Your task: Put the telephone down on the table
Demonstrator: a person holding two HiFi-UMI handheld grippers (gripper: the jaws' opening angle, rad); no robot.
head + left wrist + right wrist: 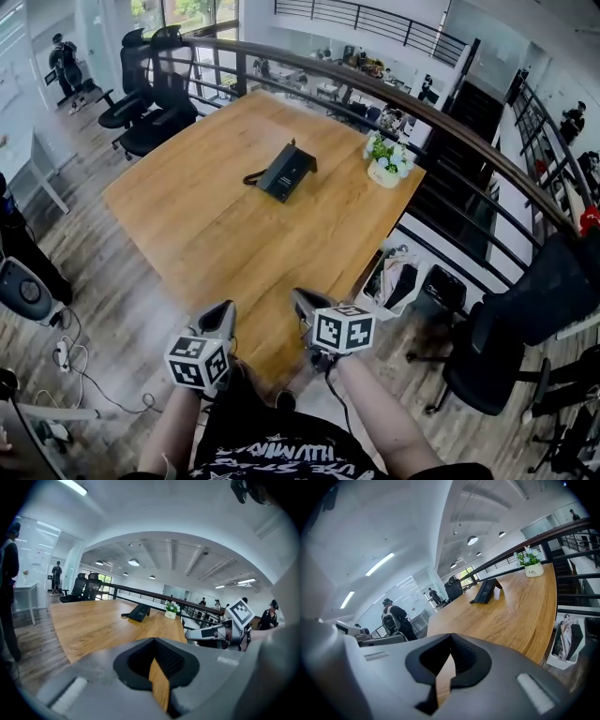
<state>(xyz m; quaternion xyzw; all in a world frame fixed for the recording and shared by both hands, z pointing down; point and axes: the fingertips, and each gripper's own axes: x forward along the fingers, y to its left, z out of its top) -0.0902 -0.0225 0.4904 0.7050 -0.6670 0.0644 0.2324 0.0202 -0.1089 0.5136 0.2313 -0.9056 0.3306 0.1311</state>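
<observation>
A black desk telephone (pixel 286 171) stands on its prop, its cord curling off to the left, on the far half of the wooden table (pixel 216 234). It also shows small in the left gripper view as the telephone (pixel 139 613) and in the right gripper view as the telephone (pixel 486 591). My left gripper (pixel 226 313) and right gripper (pixel 301 300) hover side by side over the table's near corner, far from the phone. Both are shut with nothing between the jaws. The left gripper (pixel 153 641) and right gripper (pixel 451 637) point across the table top.
A white pot of flowers (pixel 387 160) stands on the table right of the phone. Black office chairs (pixel 150 94) stand at the far left, another chair (pixel 525 323) at the right. A railing (pixel 450 127) runs behind. A white bin (pixel 398 281) sits under the table edge.
</observation>
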